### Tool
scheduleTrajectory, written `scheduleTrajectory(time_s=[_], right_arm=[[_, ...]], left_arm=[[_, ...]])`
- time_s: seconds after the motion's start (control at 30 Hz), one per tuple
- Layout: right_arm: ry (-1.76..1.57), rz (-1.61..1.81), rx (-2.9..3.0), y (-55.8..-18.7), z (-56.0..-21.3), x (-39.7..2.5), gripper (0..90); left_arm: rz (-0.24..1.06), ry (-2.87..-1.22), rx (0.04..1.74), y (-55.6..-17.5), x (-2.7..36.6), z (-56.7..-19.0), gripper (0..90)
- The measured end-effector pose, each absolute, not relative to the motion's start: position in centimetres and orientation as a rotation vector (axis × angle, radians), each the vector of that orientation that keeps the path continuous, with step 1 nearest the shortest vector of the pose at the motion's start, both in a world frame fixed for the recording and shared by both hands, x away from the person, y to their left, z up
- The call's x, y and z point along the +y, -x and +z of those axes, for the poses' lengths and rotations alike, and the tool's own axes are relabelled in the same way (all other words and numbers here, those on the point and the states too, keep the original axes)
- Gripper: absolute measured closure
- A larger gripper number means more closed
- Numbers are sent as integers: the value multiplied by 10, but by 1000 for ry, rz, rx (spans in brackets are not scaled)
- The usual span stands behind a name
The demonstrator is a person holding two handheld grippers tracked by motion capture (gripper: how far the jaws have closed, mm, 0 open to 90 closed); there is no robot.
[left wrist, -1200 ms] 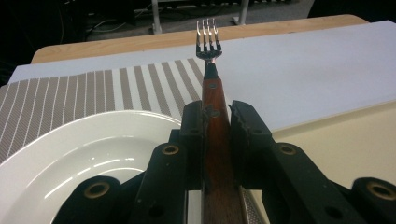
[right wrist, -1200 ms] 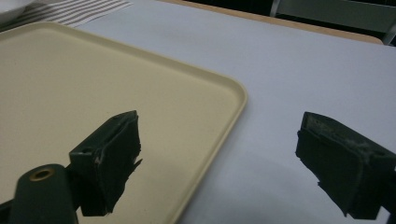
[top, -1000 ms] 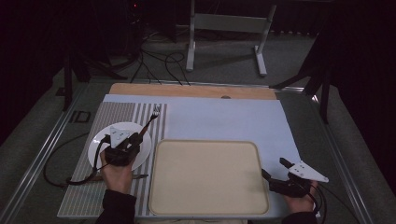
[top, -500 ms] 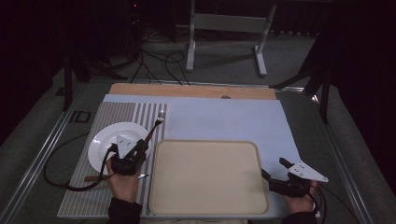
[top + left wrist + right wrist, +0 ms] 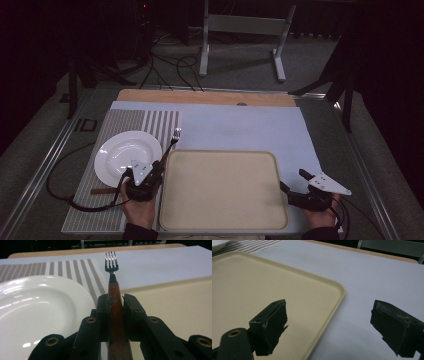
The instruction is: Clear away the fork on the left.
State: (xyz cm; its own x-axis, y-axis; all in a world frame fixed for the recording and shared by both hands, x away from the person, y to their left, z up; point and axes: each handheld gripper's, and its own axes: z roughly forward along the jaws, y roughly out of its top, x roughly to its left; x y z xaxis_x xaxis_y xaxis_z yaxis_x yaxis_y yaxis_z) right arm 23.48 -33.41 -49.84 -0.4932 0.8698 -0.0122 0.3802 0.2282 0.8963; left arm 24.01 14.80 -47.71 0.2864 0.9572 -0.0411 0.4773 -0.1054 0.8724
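The fork [image 5: 111,275] has silver tines and a reddish-brown wooden handle. The plate [image 5: 126,155] at the left of the high view is glossy white. Under it lies a mat [image 5: 125,125] striped grey and white. The tray [image 5: 222,187] is plain pale beige; the sheet [image 5: 240,127] beyond it is light blue-white. Both hand-held grippers are black.

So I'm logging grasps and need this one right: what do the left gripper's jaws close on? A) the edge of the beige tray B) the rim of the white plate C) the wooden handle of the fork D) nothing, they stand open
C: in the left gripper view the left gripper has both jaws pressed against the brown wooden handle of the fork, with the white plate beside it and the beige tray on the other side.
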Motion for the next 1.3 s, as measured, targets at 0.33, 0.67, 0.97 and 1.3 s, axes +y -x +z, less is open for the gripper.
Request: scheduleTrajectory(time_s=[0.33, 0.67, 0.97, 1.3], right_arm=[[-1143, 1220, 1985, -235, -498, -334, 132], [-1141, 1221, 1986, -235, -499, -334, 132], [-1144, 1222, 1991, -235, -499, -333, 132], [-1142, 1218, 1991, -235, -499, -333, 132]], left_arm=[[684, -1725, 1315, -225, 139, -489, 762], [676, -1721, 1327, -208, 133, -499, 762], [680, -1751, 1378, -196, 127, -514, 763], [653, -1760, 1381, -194, 125, -516, 786]])
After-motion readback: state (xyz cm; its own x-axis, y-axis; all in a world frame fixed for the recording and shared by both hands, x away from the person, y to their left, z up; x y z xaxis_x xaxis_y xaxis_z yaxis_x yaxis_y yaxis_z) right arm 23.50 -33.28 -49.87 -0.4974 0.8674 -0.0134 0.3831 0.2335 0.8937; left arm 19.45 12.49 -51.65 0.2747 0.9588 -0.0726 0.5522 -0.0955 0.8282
